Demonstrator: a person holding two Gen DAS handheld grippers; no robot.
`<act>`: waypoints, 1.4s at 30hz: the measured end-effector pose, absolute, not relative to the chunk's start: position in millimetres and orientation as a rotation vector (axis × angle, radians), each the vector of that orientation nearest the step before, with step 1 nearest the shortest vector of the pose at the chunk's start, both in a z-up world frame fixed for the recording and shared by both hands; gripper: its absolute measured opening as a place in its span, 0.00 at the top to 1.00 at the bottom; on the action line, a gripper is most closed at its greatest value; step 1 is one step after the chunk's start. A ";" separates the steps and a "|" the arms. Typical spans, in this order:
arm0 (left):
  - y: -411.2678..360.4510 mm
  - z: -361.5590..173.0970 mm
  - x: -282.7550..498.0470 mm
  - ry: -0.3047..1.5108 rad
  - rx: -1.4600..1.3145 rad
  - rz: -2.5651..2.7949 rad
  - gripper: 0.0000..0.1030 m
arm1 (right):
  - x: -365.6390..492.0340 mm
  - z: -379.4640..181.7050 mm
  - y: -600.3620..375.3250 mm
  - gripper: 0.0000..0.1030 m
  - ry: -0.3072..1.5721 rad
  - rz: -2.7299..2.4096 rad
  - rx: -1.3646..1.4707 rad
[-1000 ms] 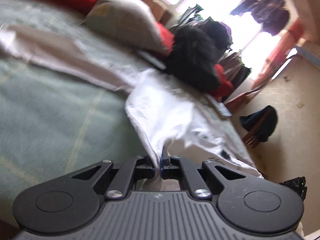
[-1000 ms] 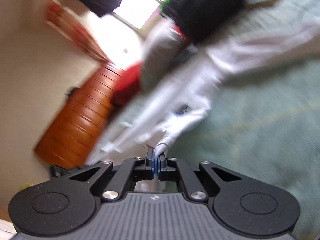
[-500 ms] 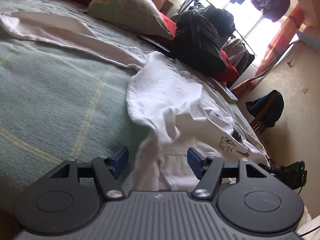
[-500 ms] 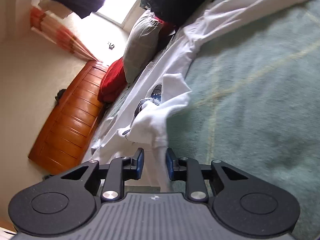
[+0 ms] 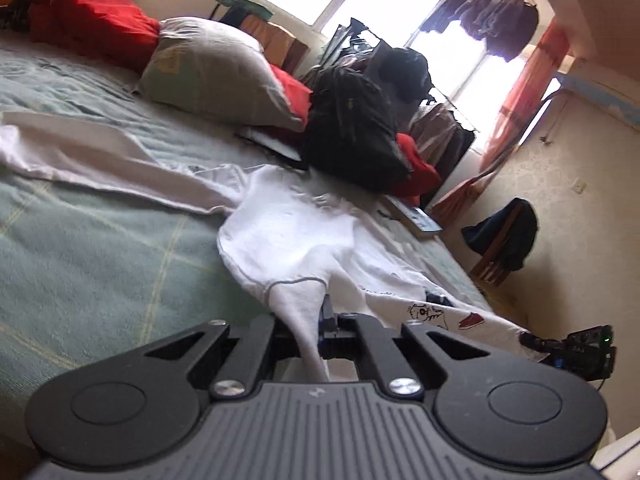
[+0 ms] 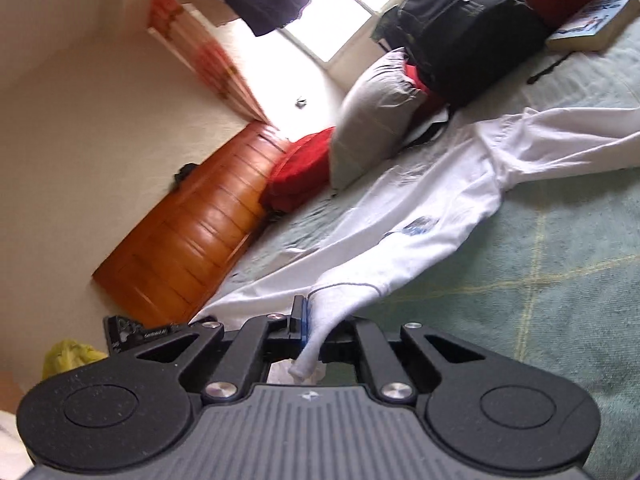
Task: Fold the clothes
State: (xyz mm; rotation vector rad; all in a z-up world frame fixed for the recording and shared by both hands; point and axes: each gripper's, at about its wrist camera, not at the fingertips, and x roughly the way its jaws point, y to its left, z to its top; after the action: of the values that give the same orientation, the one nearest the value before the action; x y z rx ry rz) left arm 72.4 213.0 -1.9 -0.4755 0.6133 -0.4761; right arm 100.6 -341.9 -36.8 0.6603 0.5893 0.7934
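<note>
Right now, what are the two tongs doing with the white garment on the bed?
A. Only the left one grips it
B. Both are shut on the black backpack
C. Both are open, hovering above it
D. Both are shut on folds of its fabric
D: the left tongs and the right tongs each pinch a bunched fold of the white garment, which trails away over the green bedspread.

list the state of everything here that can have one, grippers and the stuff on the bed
left gripper: shut on the white garment
right gripper: shut on the white garment
white garment: unfolded, rumpled, spread across the bed, one sleeve stretched out
grey pillow: lying on the bed against a red cushion
black backpack: upright on the bed
book: closed, flat on the bed
</note>
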 end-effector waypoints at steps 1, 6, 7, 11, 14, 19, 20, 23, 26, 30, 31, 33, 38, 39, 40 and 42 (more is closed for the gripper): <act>214.3 -0.9 71.4 0.624 -0.474 -0.484 1.00 | 98.0 -36.6 -343.5 0.93 0.600 0.798 0.654; 219.4 -28.8 76.0 0.803 -0.460 -0.419 0.94 | 91.8 -62.9 -352.8 0.90 0.791 0.712 0.596; 222.8 -34.6 76.9 0.837 -0.459 -0.391 0.89 | 93.1 -71.6 -355.7 0.87 0.834 0.683 0.598; 242.2 -37.2 76.8 0.863 -0.452 -0.298 0.76 | 93.6 -81.5 -371.8 0.79 0.884 0.558 0.593; 238.7 -35.7 105.8 0.851 -0.487 -0.309 0.56 | 99.8 -67.5 -390.2 0.57 0.791 0.537 0.627; 228.5 -36.9 163.2 0.837 -0.559 -0.335 0.45 | 152.7 -57.0 -402.5 0.50 0.752 0.510 0.697; 226.5 -37.2 174.7 0.834 -0.573 -0.340 0.44 | 165.6 -59.4 -402.3 0.49 0.764 0.504 0.709; 220.3 -37.9 209.1 0.826 -0.616 -0.355 0.43 | 203.9 -66.9 -401.8 0.44 0.800 0.486 0.746; 217.4 -56.0 246.5 0.843 -0.693 -0.354 0.42 | 229.0 -82.5 -404.6 0.43 0.840 0.437 0.831; 221.3 -83.6 282.1 0.884 -0.815 -0.362 0.36 | 253.4 -97.9 -408.9 0.41 0.861 0.380 0.917; 221.9 -90.4 288.9 0.894 -0.842 -0.363 0.34 | 258.9 -98.6 -408.4 0.40 0.857 0.371 0.922; 222.6 -101.5 299.5 0.896 -0.882 -0.364 0.34 | 269.9 -100.1 -407.4 0.39 0.849 0.352 0.931; 222.1 -107.9 321.4 0.880 -0.930 -0.377 0.32 | 297.4 -103.8 -404.9 0.39 0.828 0.307 0.954; 221.0 -107.7 325.7 0.879 -0.924 -0.377 0.32 | 302.9 -104.5 -404.4 0.39 0.824 0.298 0.958; 220.2 -107.3 330.0 0.876 -0.918 -0.375 0.32 | 308.4 -105.2 -403.9 0.39 0.820 0.289 0.963; 219.6 -106.7 337.3 0.859 -0.910 -0.367 0.32 | 319.2 -106.5 -402.8 0.39 0.812 0.271 0.971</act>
State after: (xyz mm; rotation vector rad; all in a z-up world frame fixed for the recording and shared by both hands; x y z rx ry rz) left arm 337.3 219.6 -106.7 -0.9097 0.8588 -0.3668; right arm 319.2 -402.8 -106.5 0.9706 0.8117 0.2708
